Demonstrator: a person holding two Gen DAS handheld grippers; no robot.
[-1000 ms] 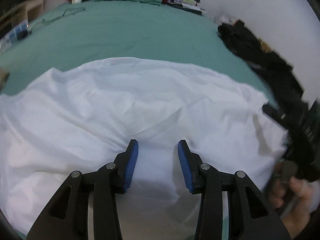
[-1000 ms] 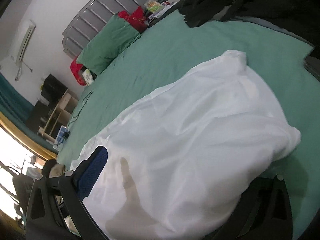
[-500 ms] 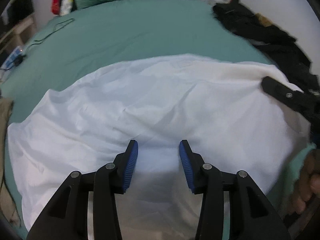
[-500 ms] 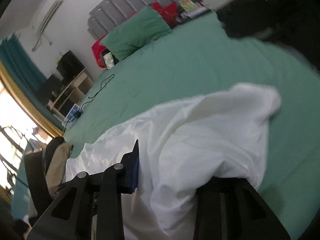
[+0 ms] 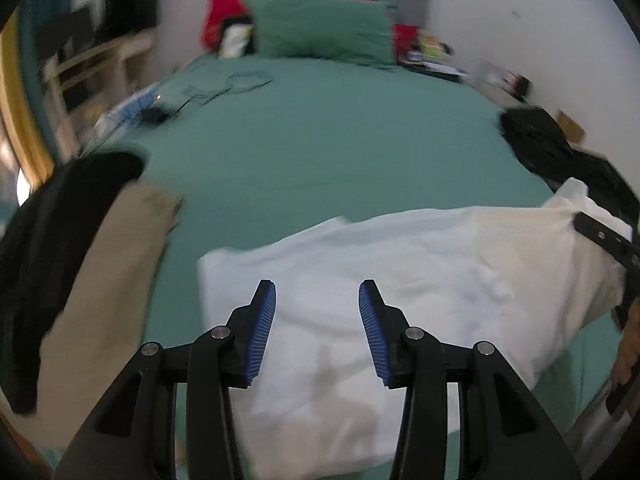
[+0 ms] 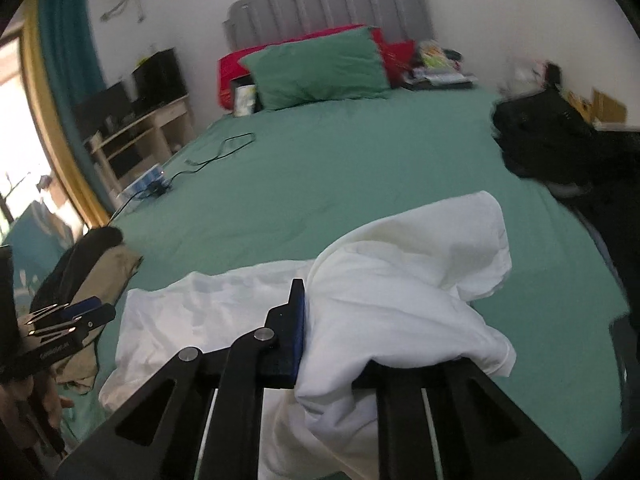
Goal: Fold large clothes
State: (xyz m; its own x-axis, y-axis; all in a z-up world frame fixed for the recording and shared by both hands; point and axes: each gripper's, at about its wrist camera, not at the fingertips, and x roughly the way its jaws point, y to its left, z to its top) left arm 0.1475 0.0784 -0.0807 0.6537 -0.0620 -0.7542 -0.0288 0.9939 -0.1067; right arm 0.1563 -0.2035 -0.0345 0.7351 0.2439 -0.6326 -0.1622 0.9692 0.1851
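Note:
A large white garment (image 5: 440,272) lies crumpled on the near part of the green bed (image 5: 340,140). My left gripper (image 5: 317,286) hovers open above its near edge, blue pads apart, nothing pressed between them. It also shows at the left edge of the right wrist view as the left gripper (image 6: 80,312). My right gripper (image 6: 320,304) is closing on a bunched fold of the white garment (image 6: 420,272), which is lifted and draped over its right finger, hiding that finger. From the left wrist view, the right gripper (image 5: 600,236) sits at the garment's far right corner.
A pile of black clothes (image 6: 560,140) lies along the bed's right side. Tan and black garments (image 5: 100,260) hang at the left edge. A green pillow (image 5: 320,24) and a cable (image 6: 224,148) lie farther up the bed. A shelf unit (image 6: 140,128) stands at the left.
The right gripper's jaws went from wide open to pinching the white cloth and lifted it. Both grippers rose and drew back, so more bed shows. The cloth is bunched narrower.

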